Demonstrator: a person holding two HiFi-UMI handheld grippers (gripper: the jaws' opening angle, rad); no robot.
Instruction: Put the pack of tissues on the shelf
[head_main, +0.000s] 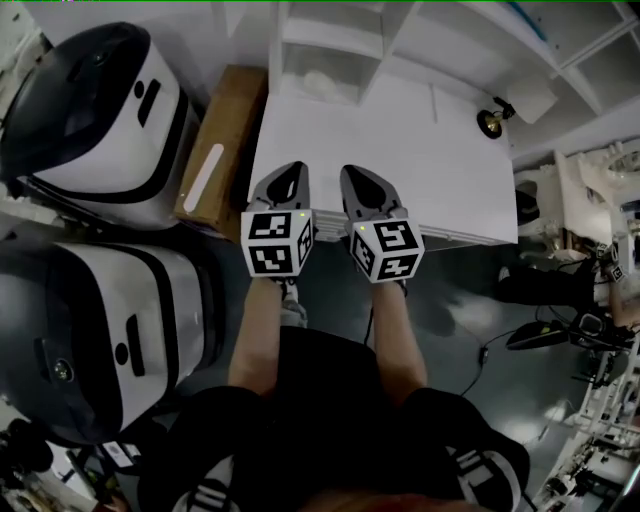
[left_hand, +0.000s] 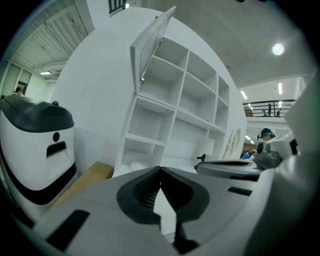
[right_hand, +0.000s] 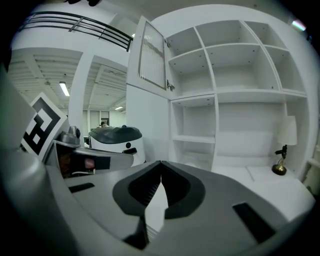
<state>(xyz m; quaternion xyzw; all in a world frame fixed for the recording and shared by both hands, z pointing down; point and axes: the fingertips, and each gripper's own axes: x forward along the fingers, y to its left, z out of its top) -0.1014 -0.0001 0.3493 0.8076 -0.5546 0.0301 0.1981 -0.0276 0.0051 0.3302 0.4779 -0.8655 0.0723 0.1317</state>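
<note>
1. The grey left tongs (left_hand: 160, 169) and grey right tongs (right_hand: 161, 162) are both closed and empty.
2. A pale, soft pack of tissues (head_main: 325, 85) (so I judge it) already lies ahead of them, inside the white open-fronted shelf (left_hand: 176, 107); nothing seems left.

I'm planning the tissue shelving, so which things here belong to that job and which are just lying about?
For the job: shelf; pale bundle in a low compartment, possibly the tissues; left gripper and right gripper, both shut and empty.
Lying about: lamp, cardboard box, two white-and-black machines.
</note>
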